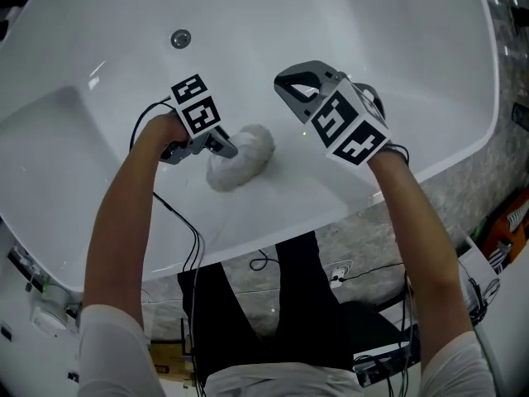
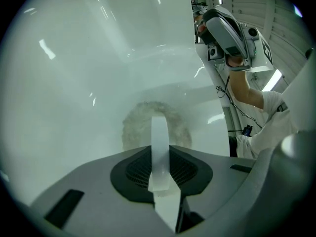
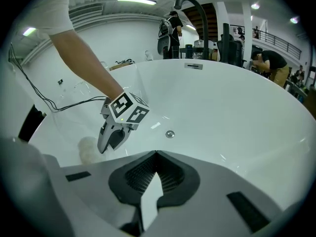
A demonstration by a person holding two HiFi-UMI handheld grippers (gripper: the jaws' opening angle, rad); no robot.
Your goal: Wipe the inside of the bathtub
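Note:
The white bathtub (image 1: 388,31) fills the head view. A fluffy white wiping pad (image 1: 241,157) lies pressed on the tub's sloped inner wall. My left gripper (image 1: 221,147) is shut on the pad's white strap (image 2: 159,142), and the pad (image 2: 134,127) spreads out beyond the jaws on the tub surface. My right gripper (image 1: 297,88) hovers over the tub just right of the pad, shut and holding nothing. From the right gripper view, the left gripper (image 3: 110,141) stands over the pad (image 3: 87,150), with the right gripper (image 3: 157,155) nearer the camera.
A round metal drain (image 1: 180,38) sits at the far side of the tub floor, and the drain (image 3: 170,134) also shows beyond the right jaws. A dark faucet (image 3: 193,9) rises behind the far rim. Cables (image 1: 195,251) hang over the near rim. People stand in the background (image 3: 269,60).

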